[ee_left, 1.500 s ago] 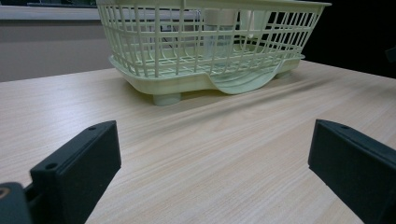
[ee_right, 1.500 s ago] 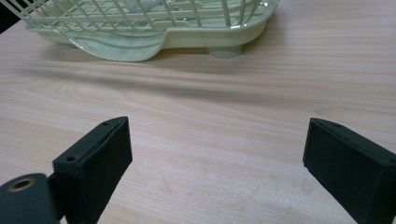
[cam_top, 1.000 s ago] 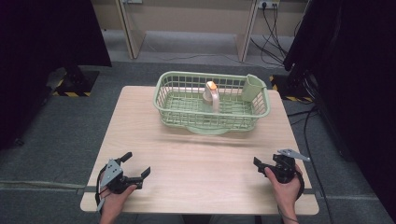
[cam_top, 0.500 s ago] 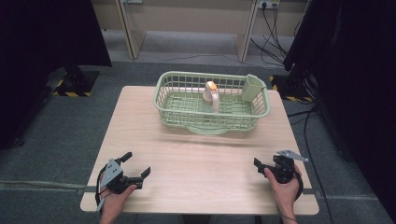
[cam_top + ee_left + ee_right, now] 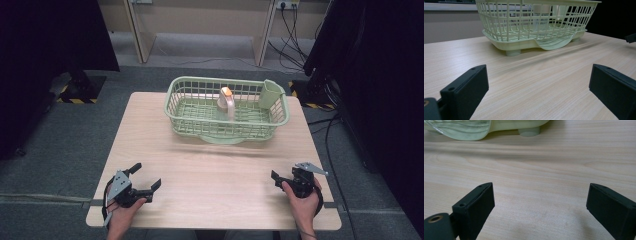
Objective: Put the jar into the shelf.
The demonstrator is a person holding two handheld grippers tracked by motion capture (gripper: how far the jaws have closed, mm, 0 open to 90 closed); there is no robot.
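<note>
A pale green dish basket (image 5: 200, 126) stands at the far middle of the wooden table (image 5: 215, 170). Inside it a whitish cup (image 5: 225, 103) with an orange top stands upright. My left gripper (image 5: 146, 175) rests low at the near left of the table, open with nothing between its fingers. At the near right my right gripper (image 5: 286, 174) is also open and holds nothing. In the left gripper view the gripper (image 5: 537, 87) faces the basket (image 5: 506, 22) across bare wood. In the right gripper view the gripper (image 5: 541, 205) points at the tabletop, with the basket's base (image 5: 511, 125) at the top edge.
A green cutlery holder (image 5: 270, 94) hangs on the basket's right end. A curved drip tray (image 5: 220, 140) sticks out under its front. Grey floor surrounds the table, with dark curtains at both sides and cables (image 5: 292, 30) behind.
</note>
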